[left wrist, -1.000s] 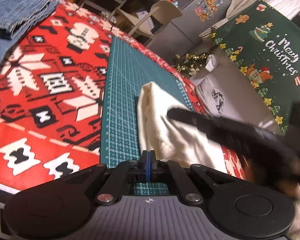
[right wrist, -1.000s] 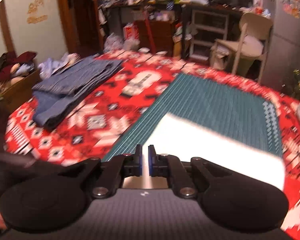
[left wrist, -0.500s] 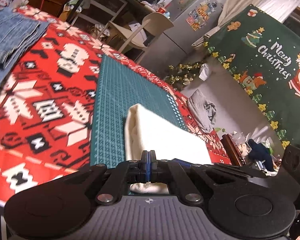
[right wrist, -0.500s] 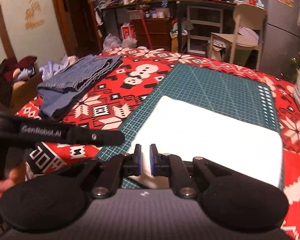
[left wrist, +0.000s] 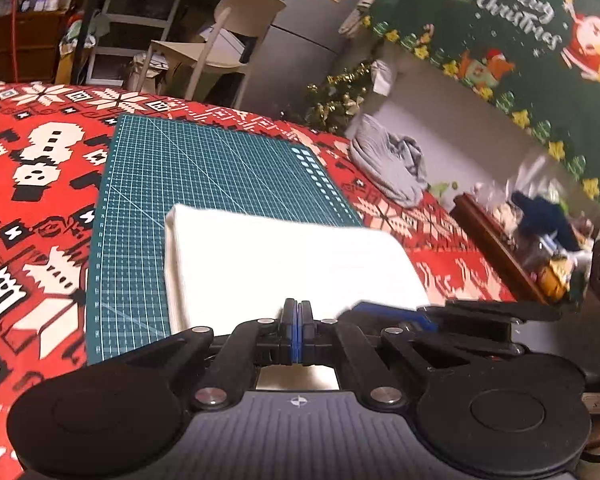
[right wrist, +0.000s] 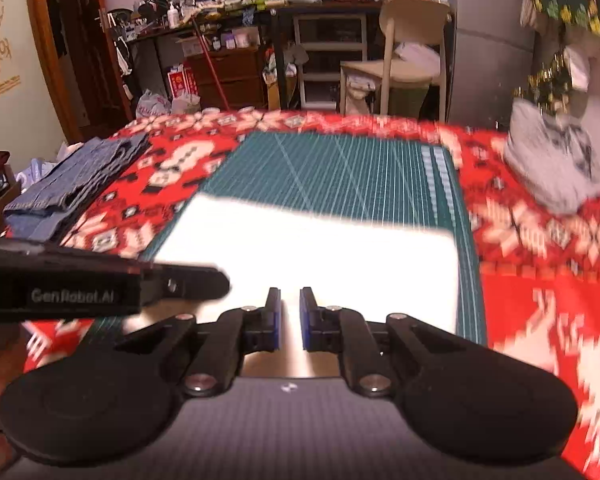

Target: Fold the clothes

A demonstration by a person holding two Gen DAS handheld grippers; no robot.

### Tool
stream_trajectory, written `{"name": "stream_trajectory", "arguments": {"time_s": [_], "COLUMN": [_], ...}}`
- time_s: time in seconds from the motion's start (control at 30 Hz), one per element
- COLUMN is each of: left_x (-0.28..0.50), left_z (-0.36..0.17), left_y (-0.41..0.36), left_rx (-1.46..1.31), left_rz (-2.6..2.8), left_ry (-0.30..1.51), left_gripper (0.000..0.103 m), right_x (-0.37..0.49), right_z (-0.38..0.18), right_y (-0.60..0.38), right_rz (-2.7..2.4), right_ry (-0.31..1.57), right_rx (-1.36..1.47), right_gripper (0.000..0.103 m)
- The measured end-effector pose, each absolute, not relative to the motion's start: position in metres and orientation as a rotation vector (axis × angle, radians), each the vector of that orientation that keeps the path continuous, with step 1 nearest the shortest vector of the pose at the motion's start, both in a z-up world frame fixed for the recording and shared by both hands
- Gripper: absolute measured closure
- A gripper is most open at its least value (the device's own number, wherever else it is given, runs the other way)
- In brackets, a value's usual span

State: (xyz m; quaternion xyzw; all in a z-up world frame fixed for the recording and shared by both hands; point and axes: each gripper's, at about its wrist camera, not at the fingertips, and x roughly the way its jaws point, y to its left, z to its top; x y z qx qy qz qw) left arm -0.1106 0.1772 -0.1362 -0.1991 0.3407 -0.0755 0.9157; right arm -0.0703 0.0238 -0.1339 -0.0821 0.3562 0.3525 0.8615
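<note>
Left wrist: my left gripper (left wrist: pixel 296 330) is pressed shut, empty, at lower centre before the cloth (left wrist: pixel 284 256). My right gripper (right wrist: pixel 289 320) shows a narrow gap, holding nothing.

Cluttered dim room: beige chair (right wrist: pixel 412 44), grey fridge (right wrist: pixel 488 40), Christmas banner (left wrist: pixel 512 36).

Dim warm indoor light, overexposed white cloth (right wrist: pixel 308 248), motion blur, fisheye-curved edges

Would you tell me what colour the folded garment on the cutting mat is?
White folded garment, clearest in the left wrist view.
</note>
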Motion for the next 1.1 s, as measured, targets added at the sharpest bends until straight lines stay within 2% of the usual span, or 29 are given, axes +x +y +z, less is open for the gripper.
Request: {"name": "stream_trajectory", "arguments": {"time_s": [0.13,0.33,0.53,0.87,0.97,1.1], "left_x": [-0.115,-0.098,-0.099,-0.127,-0.138,-0.143], "left_z": [-0.130,-0.126,-0.132,-0.129,-0.133,-0.146], "left_y": [0.172,0.165,0.156,0.154,0.145,0.138], "left_rx": [-0.374,-0.321,-0.300,-0.364,-0.353,-0.343], "left_rz": [-0.139,-0.112,-0.101,-0.156,-0.185,-0.173], "left_ry": [0.709,0.694,0.698,0.748,0.782,0.829], "left_gripper": [0.103,0.102,0.101,0.100,0.100,0.100], "right_x": [-0.082,-0.054,-0.031,-0.068,-0.064,-0.058], "right_z": [-0.130,-0.117,-0.132,-0.134,-0.135,-0.140], "right_y": [0.004,-0.009,-0.020,-0.066,-0.080,-0.078], "right_rz": [0.735,0.638,0.570,0.579,0.637,0.685], "right_ry": [0.745,0.684,0.698,0.764,0.809,0.842], "right_rx": [-0.137,-0.109,-0.102,-0.073,-0.033,-0.067], "right_gripper": [0.093,0.092,0.092,0.090,0.070,0.069]}}
